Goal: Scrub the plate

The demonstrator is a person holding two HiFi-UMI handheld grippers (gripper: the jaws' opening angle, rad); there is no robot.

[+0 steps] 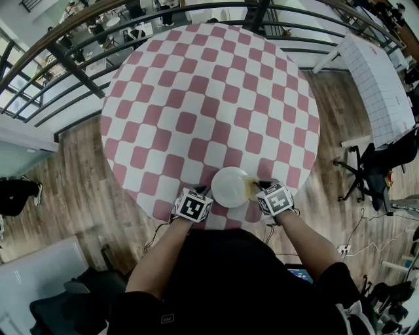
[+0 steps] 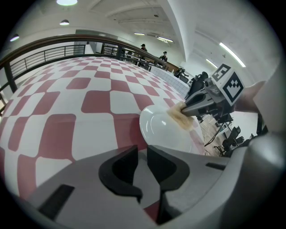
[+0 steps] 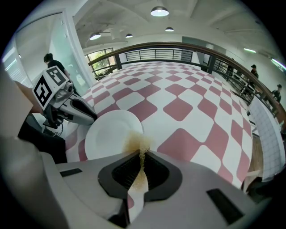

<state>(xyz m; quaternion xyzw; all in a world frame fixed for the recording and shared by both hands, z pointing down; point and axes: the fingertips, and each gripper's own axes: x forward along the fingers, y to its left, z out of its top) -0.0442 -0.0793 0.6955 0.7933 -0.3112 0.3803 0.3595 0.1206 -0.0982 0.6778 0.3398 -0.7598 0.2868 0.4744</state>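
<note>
Round table [image 1: 196,85] in a pink-and-white check cloth sits under and ahead of my left gripper [image 1: 207,192] and my right gripper [image 1: 254,187]. A dark curved railing [image 1: 78,39] runs past the table's far edge, well ahead of both. There's wood floor [image 1: 72,176] out left of my left gripper. A white gridded tabletop [image 1: 376,85] is far ahead-right of my right gripper, with a black office chair [image 1: 366,170] to its right and a white power strip [image 1: 344,249] on the floor behind that. Distant people [image 2: 143,46] stand by the rail, too small to detail. Ceiling lights [image 3: 159,11] are overhead.
</note>
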